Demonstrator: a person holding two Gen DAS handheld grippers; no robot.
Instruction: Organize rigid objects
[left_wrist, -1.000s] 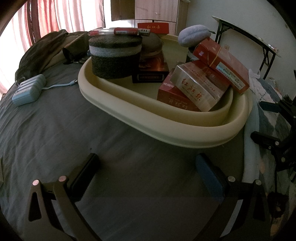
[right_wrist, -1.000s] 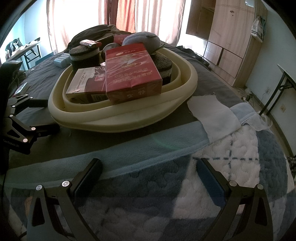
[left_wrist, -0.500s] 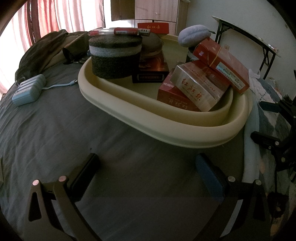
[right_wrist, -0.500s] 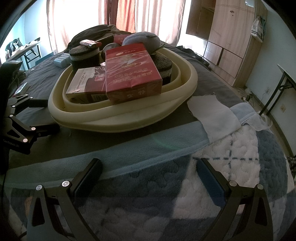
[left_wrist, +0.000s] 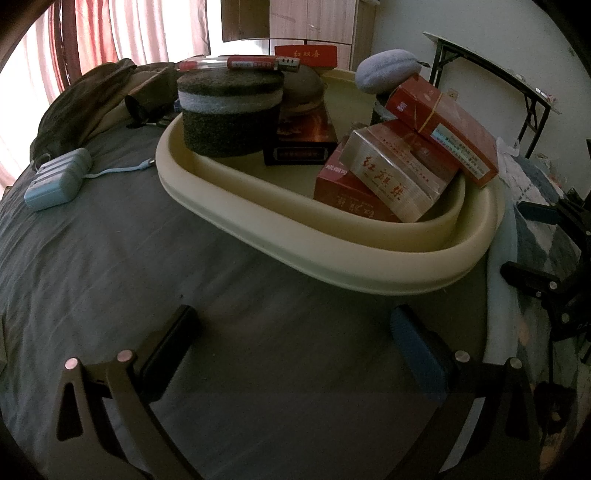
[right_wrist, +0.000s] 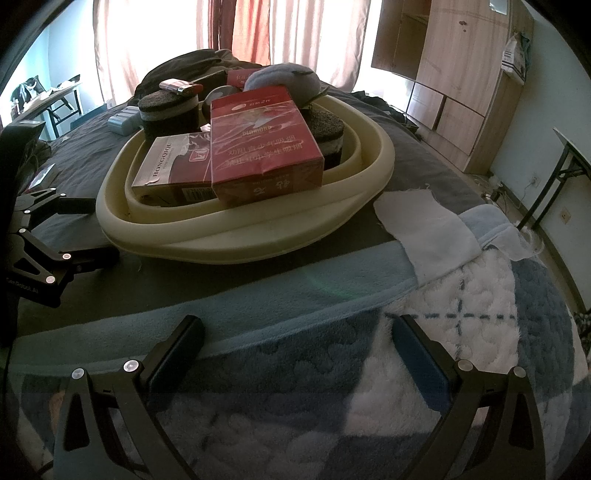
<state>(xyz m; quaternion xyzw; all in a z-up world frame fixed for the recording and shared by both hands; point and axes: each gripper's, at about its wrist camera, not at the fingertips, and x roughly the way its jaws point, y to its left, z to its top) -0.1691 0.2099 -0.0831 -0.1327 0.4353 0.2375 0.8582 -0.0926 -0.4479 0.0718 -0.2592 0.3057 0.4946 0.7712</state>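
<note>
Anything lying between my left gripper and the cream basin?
Nothing: in the left wrist view only bare grey bedsheet lies between the open left gripper and the cream basin.

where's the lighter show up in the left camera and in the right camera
Left wrist view: the lighter lies at top centre, on the dark foam cylinder.
Right wrist view: the lighter is upper left, on that same cylinder.
Shared landmark: the cream basin.

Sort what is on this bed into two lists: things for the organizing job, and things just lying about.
Job: cream tray, red cigarette packs, black foam cylinders, lighter, grey pouch.

Lying about: blue case with cord, dark clothing, white cloth, quilt.
</note>
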